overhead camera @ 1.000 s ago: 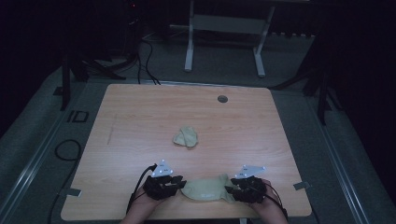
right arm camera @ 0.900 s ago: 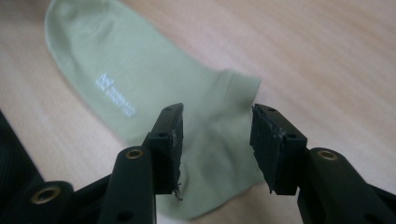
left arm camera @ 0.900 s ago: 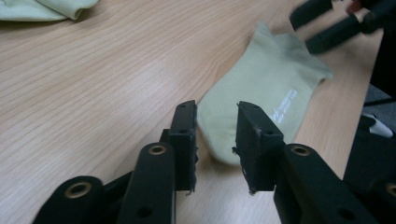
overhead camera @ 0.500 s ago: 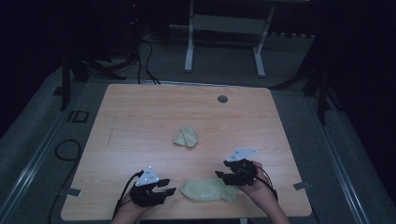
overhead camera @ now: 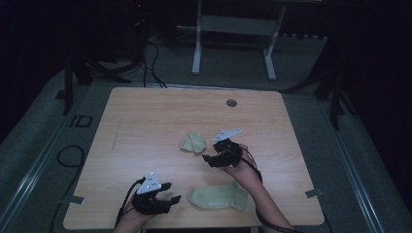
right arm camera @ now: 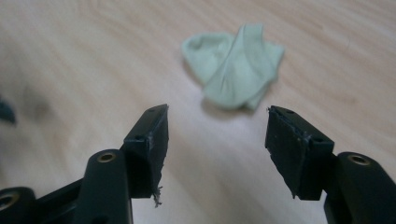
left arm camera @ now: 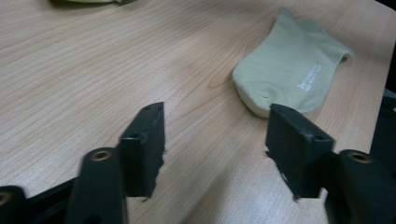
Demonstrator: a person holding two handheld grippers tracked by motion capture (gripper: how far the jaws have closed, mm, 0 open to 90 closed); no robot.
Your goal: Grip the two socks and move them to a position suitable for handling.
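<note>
Right gripper (overhead camera: 210,159) was held mid-table, aimed at crumpled sock (overhead camera: 193,142) just beyond; jaws had just been opening, nothing between them. Left gripper (overhead camera: 171,191) was kept low near front edge (jaws likewise just opened, empty). Flat sock (overhead camera: 218,196) lay beside it, long axis across table (overhead camera: 145,111), toe toward left gripper.

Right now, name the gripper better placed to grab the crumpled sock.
Right. The right gripper is open beside the crumpled sock, facing it; the left gripper sits by the flat sock.
</note>
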